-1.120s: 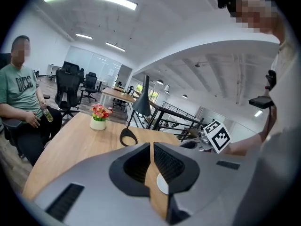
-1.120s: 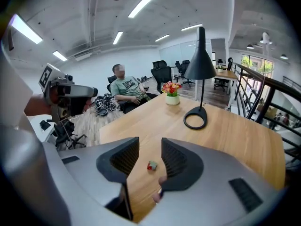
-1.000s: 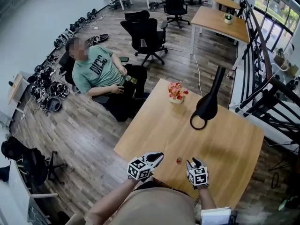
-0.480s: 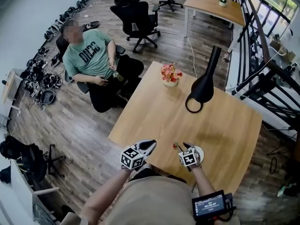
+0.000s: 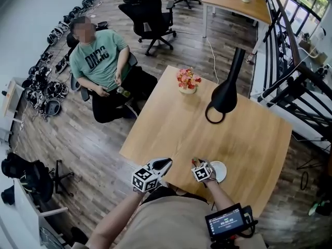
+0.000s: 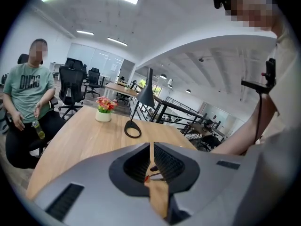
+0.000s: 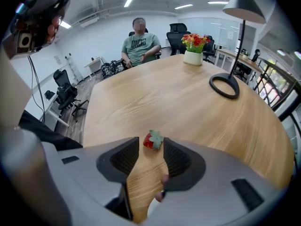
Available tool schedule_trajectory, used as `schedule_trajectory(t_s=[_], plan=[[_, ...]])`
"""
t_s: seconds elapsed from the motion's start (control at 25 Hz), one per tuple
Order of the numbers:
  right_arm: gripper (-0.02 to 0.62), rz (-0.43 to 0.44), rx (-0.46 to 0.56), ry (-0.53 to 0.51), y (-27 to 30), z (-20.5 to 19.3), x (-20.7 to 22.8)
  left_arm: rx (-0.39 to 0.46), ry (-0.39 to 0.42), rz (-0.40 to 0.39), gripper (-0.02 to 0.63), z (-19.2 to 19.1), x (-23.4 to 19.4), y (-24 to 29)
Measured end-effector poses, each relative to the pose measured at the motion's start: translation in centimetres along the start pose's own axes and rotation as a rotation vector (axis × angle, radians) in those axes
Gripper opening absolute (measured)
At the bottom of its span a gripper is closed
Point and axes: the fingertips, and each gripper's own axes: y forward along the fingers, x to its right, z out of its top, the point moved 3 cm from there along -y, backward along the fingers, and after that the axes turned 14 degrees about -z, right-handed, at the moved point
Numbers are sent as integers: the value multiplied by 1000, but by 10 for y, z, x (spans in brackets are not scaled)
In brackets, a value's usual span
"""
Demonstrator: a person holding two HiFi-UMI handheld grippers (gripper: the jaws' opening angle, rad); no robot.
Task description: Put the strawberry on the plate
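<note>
At the near edge of the wooden table, I have the right gripper pointing steeply down at the strawberry. Its jaws stand apart with bare wood showing between them. The strawberry lies on the table right at their tips, its green leaf cap turned toward the right-hand jaw. I see neither pad pressing on it.

In the head view, the small white plate sits just beside that gripper on its right, and I see nothing on it. The strawberry is on the wood, not on the plate.

My left gripper is over the table's near edge, to the left of the other one. Its jaws are together at the tips with nothing held; only a thin wedge of tabletop shows behind them.

Farther across the table stand a black desk lamp with a ring base and a white pot of red and orange flowers. Beyond the table's left side, a person in a green shirt sits in a chair.
</note>
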Motion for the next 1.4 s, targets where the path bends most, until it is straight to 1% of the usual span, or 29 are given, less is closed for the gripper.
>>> schedule_trajectory(t_s=[0.24, 0.4, 0.52, 0.64, 0.72, 0.84, 0.92, 1.04, 1.16, 1.24, 1.4], plan=[[150, -9, -26, 22, 28, -3, -2, -13, -15, 36, 8, -9, -6, -12], [150, -26, -44, 19, 41, -3, -6, -2, -36, 62, 8, -11, -10, -24], [150, -35, -57, 18, 48, -7, -4, 6, -46, 70, 8, -14, -12, -25], [150, -40, -75, 51, 54, -5, -5, 15, -60, 66, 8, -15, -17, -31], [149, -41, -102, 70, 57, -5, -12, 16, -63, 65, 8, -15, -21, -37], [149, -56, -201, 80, 58, -23, -12, 24, -65, 59, 8, -15, -22, -34], [149, -64, -218, 86, 55, -25, -7, 31, -58, 47, 8, -11, -23, -30], [149, -41, -207, 121, 47, -25, -5, 40, -44, 26, 8, -4, -24, -25], [149, -3, -171, 173, 33, -22, -6, 38, -35, 5, 8, -2, -23, -19], [149, 8, -126, 206, 19, -16, -4, 30, -36, -6, 8, -4, -21, -17], [149, -6, 10, 283, -16, 7, 9, 25, -27, -38, 8, -5, -20, -12]])
